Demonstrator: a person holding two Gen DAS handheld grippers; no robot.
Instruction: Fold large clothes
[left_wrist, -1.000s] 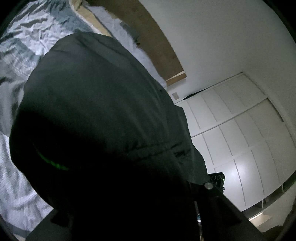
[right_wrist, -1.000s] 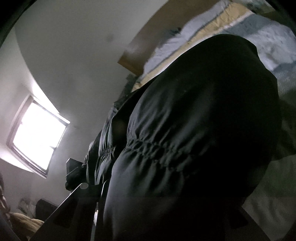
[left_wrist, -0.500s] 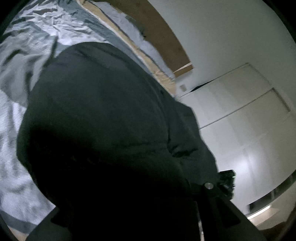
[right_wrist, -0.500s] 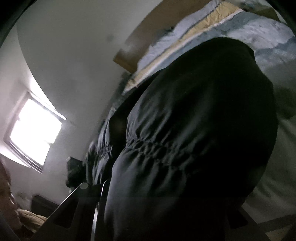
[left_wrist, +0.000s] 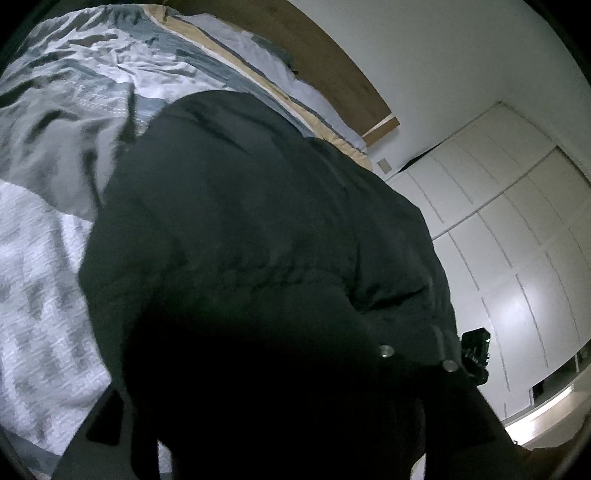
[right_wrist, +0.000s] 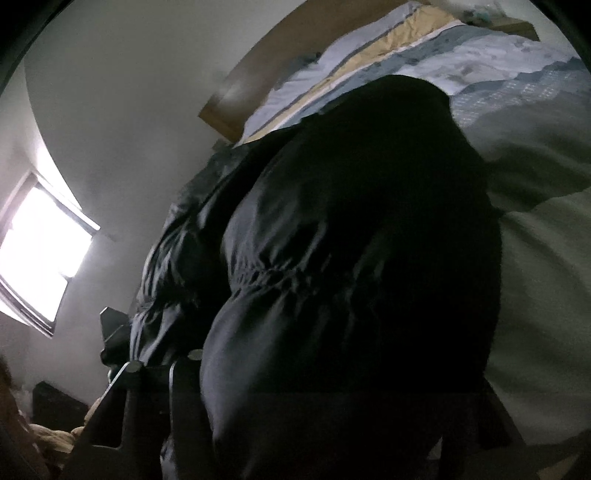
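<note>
A large dark padded jacket (left_wrist: 258, 221) with a gathered waist seam fills the left wrist view and lies over the patterned bedcover (left_wrist: 55, 110). My left gripper (left_wrist: 277, 391) is at its near hem. Its jaws are opening, with the fabric still draped between the spread fingers (left_wrist: 448, 369) and hiding the pads. In the right wrist view the same jacket (right_wrist: 351, 221) bulges up over the bedcover (right_wrist: 535, 258). My right gripper (right_wrist: 312, 391) is also opening at the hem, with cloth still between its fingers (right_wrist: 125, 373).
A wooden headboard (left_wrist: 325, 62) and pillows run along the far end of the bed. White wardrobe doors (left_wrist: 517, 258) stand to the right. A bright window (right_wrist: 40, 251) is at the left. A black device (left_wrist: 474, 354) shows past the jacket's edge.
Both grippers sank toward the bed with the jacket, which now rests lower on the cover. The fingers of each gripper have spread apart since half a second ago.
</note>
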